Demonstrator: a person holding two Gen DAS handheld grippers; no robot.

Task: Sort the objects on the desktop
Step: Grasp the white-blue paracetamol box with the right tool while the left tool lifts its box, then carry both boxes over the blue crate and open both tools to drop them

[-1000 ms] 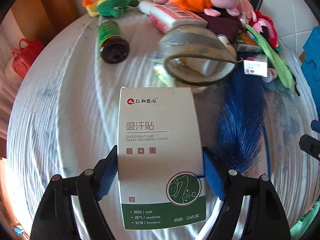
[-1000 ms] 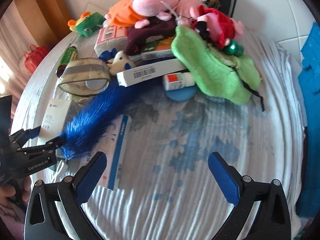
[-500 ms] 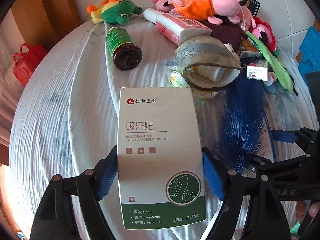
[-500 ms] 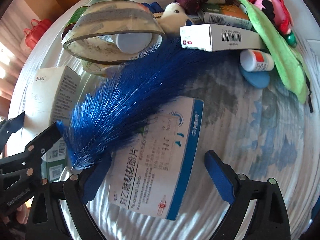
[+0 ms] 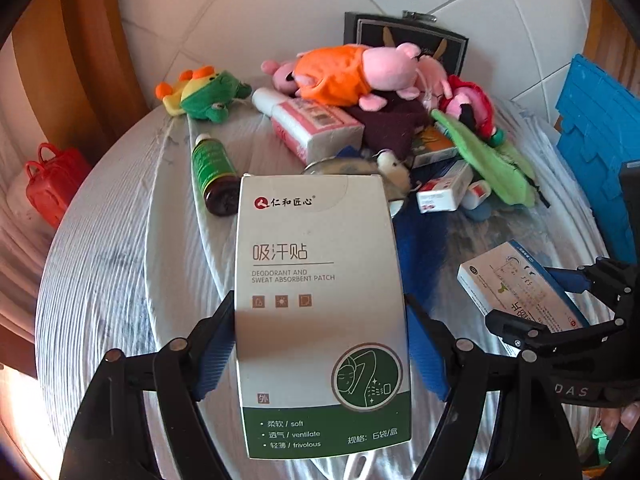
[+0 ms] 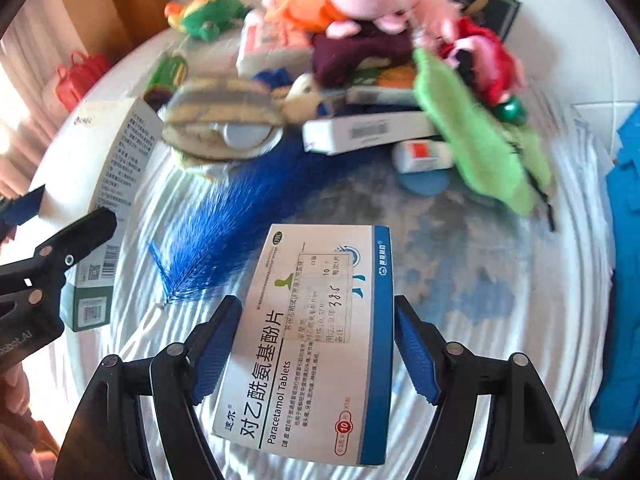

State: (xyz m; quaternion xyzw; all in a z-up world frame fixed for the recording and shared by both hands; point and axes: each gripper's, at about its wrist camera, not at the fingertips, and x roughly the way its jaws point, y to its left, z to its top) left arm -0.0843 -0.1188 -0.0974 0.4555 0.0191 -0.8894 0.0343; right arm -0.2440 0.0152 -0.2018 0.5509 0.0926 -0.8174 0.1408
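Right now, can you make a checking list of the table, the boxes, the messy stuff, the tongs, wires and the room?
Surface: round table under a white ribbed cloth.
Job's things: sweat patch box in the left tongs; paracetamol box in the right tongs.
Clutter: plush toys, green bottle, tape roll, blue feathery brush, more boxes.
Tongs: both shut on their boxes.
Cables: nothing seen.
Surroundings: red bag, blue crate, tiled wall.

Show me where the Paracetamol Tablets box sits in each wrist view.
Left wrist: Paracetamol Tablets box at right edge, between the right gripper fingers.
Right wrist: bottom centre, filling the foreground.
Shared landmark: green frog plush, upper left in both.
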